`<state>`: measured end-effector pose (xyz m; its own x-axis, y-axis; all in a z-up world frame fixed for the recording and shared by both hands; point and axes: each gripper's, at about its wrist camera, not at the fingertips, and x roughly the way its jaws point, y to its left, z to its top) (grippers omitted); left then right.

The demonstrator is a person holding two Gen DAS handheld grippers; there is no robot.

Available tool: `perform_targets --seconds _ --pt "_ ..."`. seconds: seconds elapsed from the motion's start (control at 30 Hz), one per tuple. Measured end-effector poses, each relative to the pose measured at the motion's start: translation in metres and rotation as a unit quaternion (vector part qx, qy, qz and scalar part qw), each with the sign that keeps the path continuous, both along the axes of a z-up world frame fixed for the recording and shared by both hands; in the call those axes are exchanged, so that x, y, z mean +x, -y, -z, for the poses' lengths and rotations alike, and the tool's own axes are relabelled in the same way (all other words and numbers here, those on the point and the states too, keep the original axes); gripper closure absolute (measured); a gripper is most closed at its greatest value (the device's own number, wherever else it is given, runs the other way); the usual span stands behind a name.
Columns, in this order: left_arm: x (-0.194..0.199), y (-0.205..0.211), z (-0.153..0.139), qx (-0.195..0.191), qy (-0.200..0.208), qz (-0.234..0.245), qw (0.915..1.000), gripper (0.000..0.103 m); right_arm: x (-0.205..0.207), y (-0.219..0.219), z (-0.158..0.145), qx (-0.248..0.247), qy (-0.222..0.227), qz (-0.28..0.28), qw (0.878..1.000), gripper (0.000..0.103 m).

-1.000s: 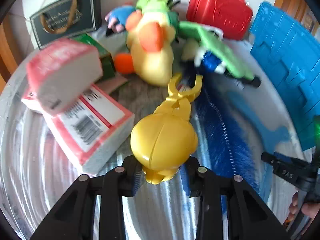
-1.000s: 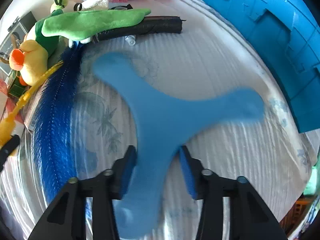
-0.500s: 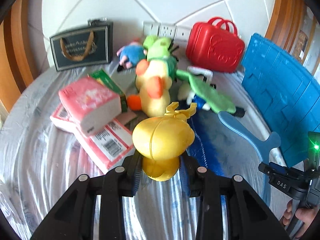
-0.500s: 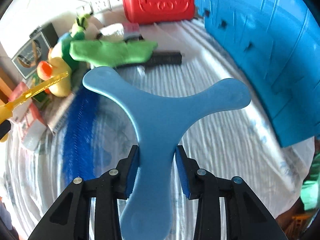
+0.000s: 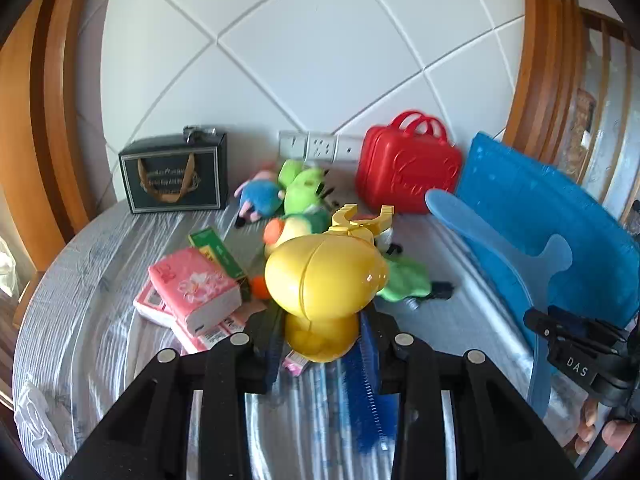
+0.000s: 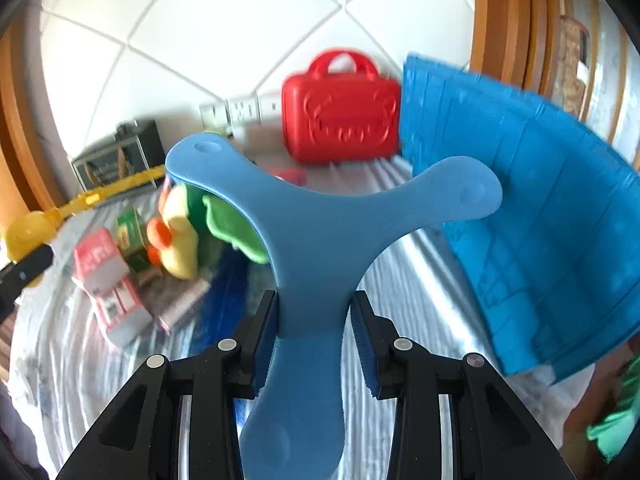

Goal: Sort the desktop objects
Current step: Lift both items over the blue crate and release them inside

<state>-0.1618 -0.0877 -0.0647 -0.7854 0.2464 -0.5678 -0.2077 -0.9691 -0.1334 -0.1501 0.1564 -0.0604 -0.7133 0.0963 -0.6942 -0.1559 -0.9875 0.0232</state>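
Both hands carry toys above the table (image 5: 80,320). The left gripper (image 5: 320,344) is clamped on the yellow toy (image 5: 324,276) by its narrow base, so the heavy head could pivot loose. The right gripper (image 6: 314,332) pinches one arm of the blue boomerang (image 6: 320,224); its wide arms could clip the blue crate (image 6: 540,240) close on the right. Open cloth lies near the table's front edge.

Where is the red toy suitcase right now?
In both wrist views the red suitcase stands at the back of the table against the white tiled wall, between the wall sockets and the blue crate.
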Motion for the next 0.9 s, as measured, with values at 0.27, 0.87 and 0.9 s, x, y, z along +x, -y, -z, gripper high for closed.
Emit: perform_targets --seconds 0.27,0.87,0.9 --pt "0.029 -0.023 -0.049 0.015 -0.066 0.007 0.9977 0.071 0.030 -0.021 -0.072 0.020 -0.070 0.010 0.997 0.067" --pt "0.048 -0.255 -0.129 0.040 -0.158 0.035 0.9860 0.071 0.044 -0.237 -0.153 0.064 -0.151 0.026 0.986 0.067" --pt "0.047 -0.282 -0.132 0.042 -0.156 0.038 0.9861 0.071 0.042 -0.260 -0.154 0.072 -0.147 0.025 0.986 0.067"
